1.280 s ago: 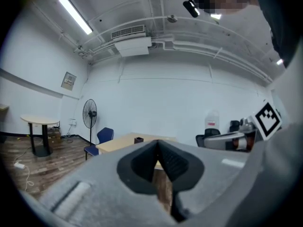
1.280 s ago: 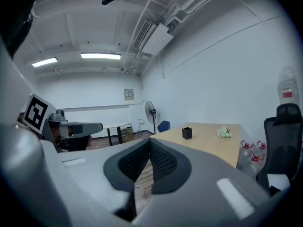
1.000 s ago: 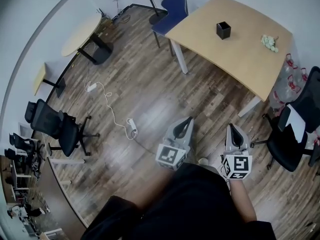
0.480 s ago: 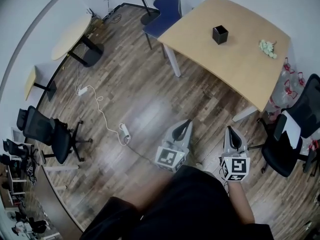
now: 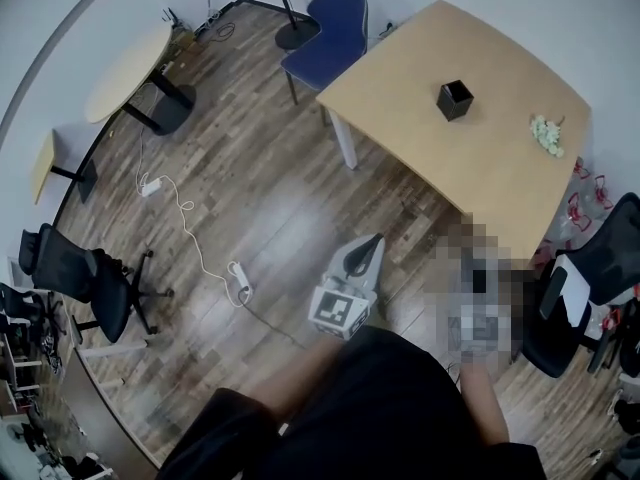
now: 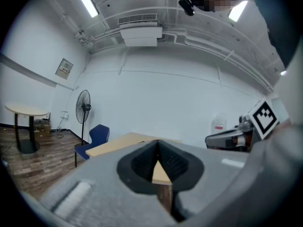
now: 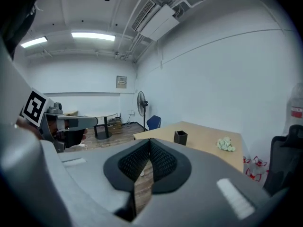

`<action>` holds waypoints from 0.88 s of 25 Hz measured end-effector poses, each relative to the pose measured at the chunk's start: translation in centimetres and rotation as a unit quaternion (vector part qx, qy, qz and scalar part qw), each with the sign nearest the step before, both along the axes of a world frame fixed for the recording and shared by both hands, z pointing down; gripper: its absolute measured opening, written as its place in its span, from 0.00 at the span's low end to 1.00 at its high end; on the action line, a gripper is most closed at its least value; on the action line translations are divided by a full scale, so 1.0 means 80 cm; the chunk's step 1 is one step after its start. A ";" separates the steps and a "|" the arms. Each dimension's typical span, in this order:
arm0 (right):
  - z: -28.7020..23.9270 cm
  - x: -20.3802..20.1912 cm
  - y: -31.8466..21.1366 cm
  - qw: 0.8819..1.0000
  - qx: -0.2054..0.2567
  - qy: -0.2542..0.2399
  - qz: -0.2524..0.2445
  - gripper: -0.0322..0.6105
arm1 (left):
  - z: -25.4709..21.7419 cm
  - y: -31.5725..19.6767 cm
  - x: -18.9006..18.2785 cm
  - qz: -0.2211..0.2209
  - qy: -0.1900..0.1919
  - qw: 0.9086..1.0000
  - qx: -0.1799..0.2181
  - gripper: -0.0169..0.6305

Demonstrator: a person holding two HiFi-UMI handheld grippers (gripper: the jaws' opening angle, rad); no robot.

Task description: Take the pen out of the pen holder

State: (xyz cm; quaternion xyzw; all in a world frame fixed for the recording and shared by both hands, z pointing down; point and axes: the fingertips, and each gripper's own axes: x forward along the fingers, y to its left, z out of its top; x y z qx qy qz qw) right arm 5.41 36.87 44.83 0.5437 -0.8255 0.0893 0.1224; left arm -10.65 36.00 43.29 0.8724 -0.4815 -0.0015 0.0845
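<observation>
Left tool point(image 5: 372, 243) and right tool point(image 7: 149, 142): both clenched, jaws meeting at the tips, nothing gripped. Black pen holder point(image 5: 454, 99): upright on the wooden worktop point(image 5: 400, 78), near its far side, well apart from both tools.

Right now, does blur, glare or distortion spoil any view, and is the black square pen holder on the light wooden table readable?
Head view: heavy fisheye bending, pale sheen on the wood-plank floor, a mosaic patch at lower right; the black square pen holder is sharp. Left gripper view: near jaws blurred, mosaic patch at top. Right gripper view: even light, pen holder small but clear.
</observation>
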 end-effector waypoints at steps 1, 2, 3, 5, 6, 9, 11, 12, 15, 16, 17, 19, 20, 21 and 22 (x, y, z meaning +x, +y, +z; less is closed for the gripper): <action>-0.002 -0.007 -0.025 1.000 -0.002 0.000 0.005 0.05 | -0.002 -0.025 -0.009 0.003 0.002 1.000 0.000 0.03; -0.003 -0.014 -0.050 1.000 -0.003 -0.001 0.010 0.05 | -0.002 -0.051 -0.017 0.006 0.004 1.000 -0.001 0.03; -0.004 -0.021 -0.073 1.000 -0.004 0.000 0.014 0.05 | -0.003 -0.075 -0.026 0.008 0.005 1.000 -0.001 0.03; -0.005 -0.035 -0.113 1.000 -0.004 0.004 0.021 0.05 | -0.001 -0.115 -0.042 0.013 0.004 1.000 -0.001 0.03; -0.006 -0.042 -0.130 1.000 -0.005 0.006 0.026 0.05 | 0.000 -0.132 -0.050 0.016 0.006 1.000 -0.001 0.03; -0.015 -0.068 -0.174 0.999 -0.005 0.006 0.033 0.05 | -0.010 -0.176 -0.076 0.027 0.019 0.999 -0.003 0.03; -0.020 -0.085 -0.196 0.999 -0.001 0.008 0.031 0.05 | -0.017 -0.198 -0.089 0.031 0.029 0.999 0.002 0.03; -0.021 -0.091 -0.205 0.999 0.000 0.009 0.032 0.05 | -0.018 -0.207 -0.094 0.033 0.032 0.999 0.004 0.03; -0.017 -0.098 -0.221 0.999 -0.002 0.013 0.043 0.05 | -0.013 -0.236 -0.097 0.045 0.038 0.998 0.010 0.03; -0.015 -0.097 -0.223 0.999 -0.006 0.015 0.047 0.05 | -0.010 -0.244 -0.095 0.049 0.040 0.998 0.010 0.03; -0.013 -0.095 -0.223 0.999 -0.009 0.018 0.050 0.05 | -0.006 -0.250 -0.093 0.054 0.042 0.998 0.009 0.03; -0.007 -0.090 -0.225 0.998 -0.015 0.023 0.057 0.05 | 0.006 -0.257 -0.085 0.065 0.043 0.997 0.004 0.03; -0.005 -0.087 -0.227 0.998 -0.018 0.024 0.061 0.05 | 0.012 -0.261 -0.081 0.069 0.043 0.997 0.001 0.03; -0.001 -0.085 -0.230 0.997 -0.020 0.024 0.064 0.05 | 0.019 -0.264 -0.078 0.072 0.043 0.996 -0.003 0.03; 0.002 -0.082 -0.234 0.997 -0.022 0.024 0.066 0.05 | 0.025 -0.269 -0.075 0.073 0.044 0.996 -0.008 0.03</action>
